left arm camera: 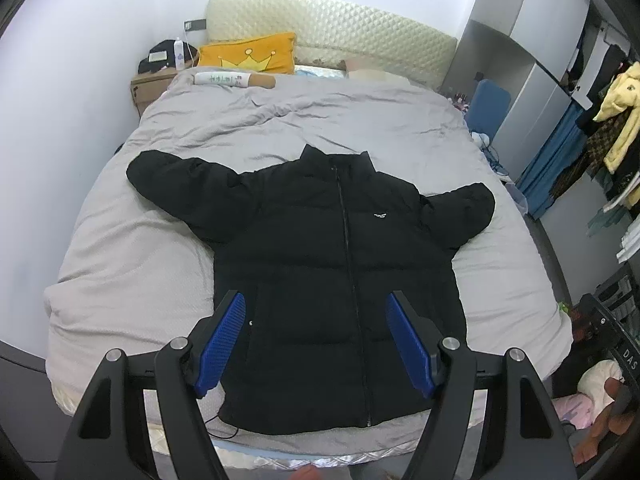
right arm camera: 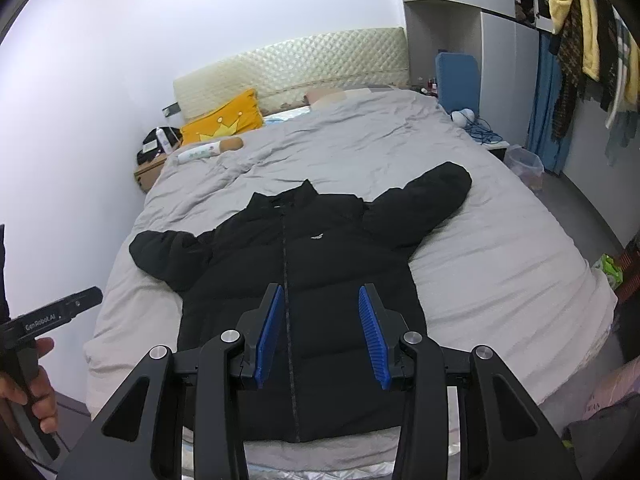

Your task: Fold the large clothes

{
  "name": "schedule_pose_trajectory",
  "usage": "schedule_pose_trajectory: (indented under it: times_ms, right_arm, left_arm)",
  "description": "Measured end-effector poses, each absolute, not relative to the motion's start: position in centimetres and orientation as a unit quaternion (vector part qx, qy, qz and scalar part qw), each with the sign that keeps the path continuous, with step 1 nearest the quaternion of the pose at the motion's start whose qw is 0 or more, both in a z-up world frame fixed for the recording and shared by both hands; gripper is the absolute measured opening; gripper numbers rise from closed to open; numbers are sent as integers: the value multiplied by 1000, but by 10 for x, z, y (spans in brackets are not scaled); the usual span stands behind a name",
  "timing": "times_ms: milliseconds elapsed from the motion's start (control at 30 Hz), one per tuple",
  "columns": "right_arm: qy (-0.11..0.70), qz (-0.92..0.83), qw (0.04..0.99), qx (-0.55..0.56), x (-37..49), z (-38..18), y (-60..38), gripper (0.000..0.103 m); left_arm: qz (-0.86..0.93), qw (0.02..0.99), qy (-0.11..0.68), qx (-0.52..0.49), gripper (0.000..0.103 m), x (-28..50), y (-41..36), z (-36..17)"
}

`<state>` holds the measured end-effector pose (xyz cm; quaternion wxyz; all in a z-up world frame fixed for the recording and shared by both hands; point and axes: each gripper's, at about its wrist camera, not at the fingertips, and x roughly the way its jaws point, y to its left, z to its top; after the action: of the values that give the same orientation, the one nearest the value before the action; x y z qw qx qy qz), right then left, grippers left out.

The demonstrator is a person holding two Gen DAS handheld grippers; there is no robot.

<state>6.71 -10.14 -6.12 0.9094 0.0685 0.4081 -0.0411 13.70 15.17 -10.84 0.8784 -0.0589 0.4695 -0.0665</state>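
A black puffer jacket [left arm camera: 320, 248] lies flat and zipped on the grey bed cover [left arm camera: 280, 120], front up, both sleeves spread out, collar toward the headboard. It also shows in the right wrist view [right arm camera: 304, 256]. My left gripper [left arm camera: 316, 304] is open and empty, hovering above the jacket's lower part near the hem. My right gripper [right arm camera: 320, 296] is open and empty, also above the lower part, straddling the zipper. The left gripper's body [right arm camera: 48, 320] shows at the left edge of the right wrist view, held in a hand.
A yellow crown pillow [left arm camera: 250, 56] and a rolled bolster [left arm camera: 234, 79] lie near the quilted headboard [left arm camera: 332, 28]. A nightstand [left arm camera: 150, 86] stands at the far left. Hanging clothes [left arm camera: 612, 120], a blue chair [left arm camera: 488, 104] and a bin [right arm camera: 524, 166] are on the right.
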Motion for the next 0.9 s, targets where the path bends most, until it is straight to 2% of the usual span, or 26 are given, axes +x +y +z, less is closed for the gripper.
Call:
schedule_pose_trajectory:
  times_ms: [33,100,233,367,900]
  right_arm:
    - [408,-42,909,69,70,-61,-106,39]
    - [405,-43,910,72,76,-62,-120,51]
    - [410,-40,908,77,96,-66,-152,55]
    - [415,-32,906,84,121,-75,-192,63]
    - [442,-22,888,129,244,-139,-377,64]
  left_arm:
    - [-65,877,472,-58,73,139,149,-110]
    - [-60,876,474,-58,73,143,143,-112]
    - [-44,877,476,-52,73,153,123,-114]
    - [-27,876,478,-57,73,166,97,-114]
    - [56,868,490,-61,73,226,-14,-118]
